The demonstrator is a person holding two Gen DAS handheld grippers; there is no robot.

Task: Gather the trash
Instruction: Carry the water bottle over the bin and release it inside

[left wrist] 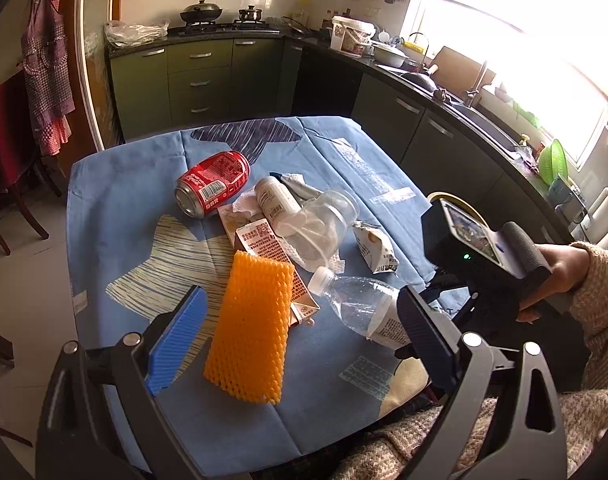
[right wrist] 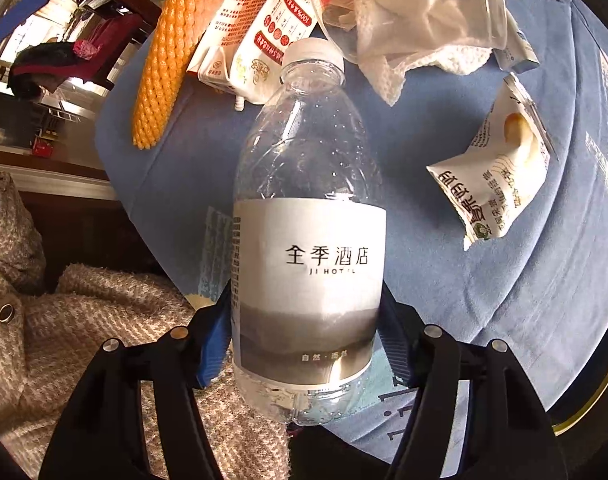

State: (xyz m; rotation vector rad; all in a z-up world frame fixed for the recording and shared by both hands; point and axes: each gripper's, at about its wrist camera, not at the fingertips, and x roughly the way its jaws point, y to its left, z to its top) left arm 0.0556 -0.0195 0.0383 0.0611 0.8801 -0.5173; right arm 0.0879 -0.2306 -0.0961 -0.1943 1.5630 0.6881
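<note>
Trash lies on a table under a blue cloth (left wrist: 124,200): a red can (left wrist: 214,182), an orange foam net (left wrist: 250,328), a flattened carton (left wrist: 272,252), a small white bottle (left wrist: 274,200), a crushed clear bottle with tissue (left wrist: 324,220) and a snack wrapper (left wrist: 374,248). A clear water bottle (right wrist: 308,240) with a white label lies near the table's front edge. My right gripper (right wrist: 308,312) points steeply down over its lower half, pads against both sides. My left gripper (left wrist: 300,340) hovers open above the foam net and touches nothing.
Dark green kitchen cabinets and a counter with a stove and sink run behind and to the right of the table. A red chair (left wrist: 12,152) stands at the left. The person's knitted sleeve (left wrist: 600,300) and coat (right wrist: 84,320) are at the near edge.
</note>
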